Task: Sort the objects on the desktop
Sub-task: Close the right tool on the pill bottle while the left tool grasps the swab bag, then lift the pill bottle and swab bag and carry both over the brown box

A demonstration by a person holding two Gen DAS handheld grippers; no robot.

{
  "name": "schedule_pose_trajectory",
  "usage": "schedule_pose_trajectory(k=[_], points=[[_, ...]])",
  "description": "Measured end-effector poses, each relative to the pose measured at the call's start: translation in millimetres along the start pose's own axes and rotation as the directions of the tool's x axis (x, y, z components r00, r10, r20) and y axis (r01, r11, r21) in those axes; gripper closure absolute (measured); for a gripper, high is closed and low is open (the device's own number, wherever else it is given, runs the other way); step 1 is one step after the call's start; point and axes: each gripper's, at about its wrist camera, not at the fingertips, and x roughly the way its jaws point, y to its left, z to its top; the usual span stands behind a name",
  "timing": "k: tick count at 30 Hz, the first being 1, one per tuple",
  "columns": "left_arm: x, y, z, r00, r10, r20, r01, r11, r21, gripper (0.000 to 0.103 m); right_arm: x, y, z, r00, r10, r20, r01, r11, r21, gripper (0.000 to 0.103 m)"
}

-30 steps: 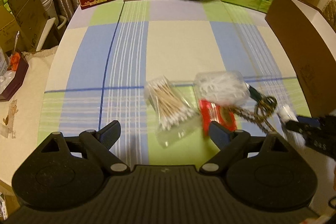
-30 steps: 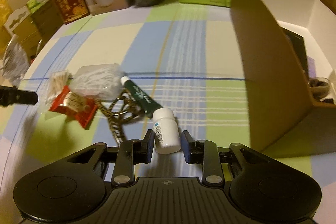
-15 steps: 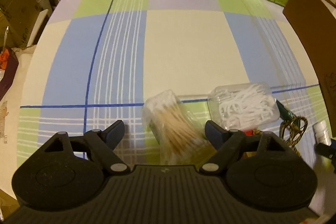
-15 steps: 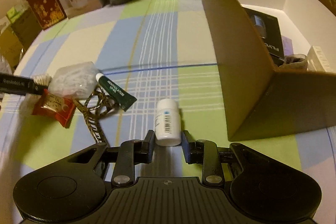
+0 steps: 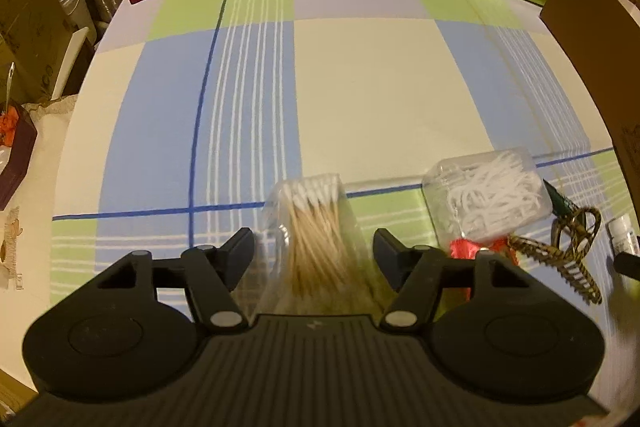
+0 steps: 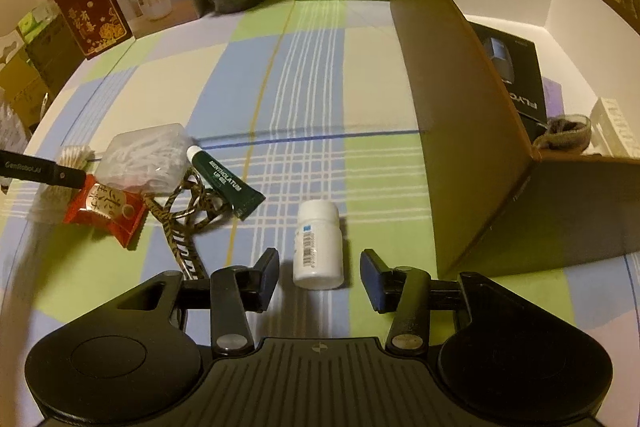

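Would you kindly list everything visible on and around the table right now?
cotton swab pack: one, clear, between left tongs
floss pick box: one, clear, mid-table
candy packet: one, red, beside floss box
lip gel tube: one, green, beside floss box
lanyard: one, striped, under tube
pill bottle: one, white, lying between right tongs
cardboard box: one, brown, right
left tongs: closing, pads clear of pack
right tongs: opening, clear of bottle

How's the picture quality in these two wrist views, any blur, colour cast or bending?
Left wrist view: warm dim yellow cast, the cotton swab pack smeared by motion blur, the tablecloth lines bowed by the fisheye. Right wrist view: sharper, the white bottle label crisp, the cardboard box throwing a dark shadow, corners vignetted black.
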Motion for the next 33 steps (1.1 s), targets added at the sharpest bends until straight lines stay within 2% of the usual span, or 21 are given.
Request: schedule_pose_trajectory(k=[4, 6, 9, 11, 13, 17, 23, 28, 33], points=[[4, -8, -3, 1.0, 0.017, -0.004, -0.017, 0.999, 0.038, 0.048, 0, 3, 2, 1.0, -0.008, 0.013, 0.008, 1.0, -0.029, 0.061], [1, -8, -5, 1.0, 0.002, 0.005, -0.003, 0.999, 0.04, 0.066, 2, 4, 3, 1.0, 0.0, 0.009, 0.001, 0.999, -0.034, 0.061], [-2, -4, -8, 1.0, 0.001, 0.001, -0.001, 0.999, 0.035, 0.077, 4, 4, 3, 1.0, -0.006, 0.009, 0.006, 0.999, -0.038, 0.061], [-5, 0, -11, 1.0, 0.003, -0.004, -0.003, 1.0, 0.026, 0.078, 4, 4, 2, 1.0, -0.009, 0.012, 0.009, 0.999, -0.043, 0.062], [-8, 1, -16, 1.0, 0.006, -0.007, -0.005, 1.0, 0.025, 0.078, 6, 4, 0, 1.0, -0.008, 0.001, 0.008, 0.999, -0.054, 0.079], [-17, 1, -31, 1.0, 0.006, -0.018, -0.006, 1.0, 0.02, 0.08, 2, 3, -4, 1.0, -0.002, -0.006, 0.002, 0.998, -0.058, 0.079], [-38, -2, -48, 1.0, -0.015, -0.022, 0.015, 1.0, -0.008, 0.081, -14, 1, -7, 0.999, 0.053, -0.002, -0.053, 0.998, -0.027, 0.079], [-72, -12, -53, 0.999, -0.037, 0.028, 0.037, 0.999, -0.001, 0.081, -37, 1, -5, 0.994, 0.108, 0.026, -0.107, 0.994, -0.007, 0.079], [-103, -43, -49, 0.993, -0.083, 0.082, 0.079, 0.996, 0.049, 0.081, -63, -1, -3, 0.986, 0.159, 0.058, -0.159, 0.987, 0.002, 0.079]])
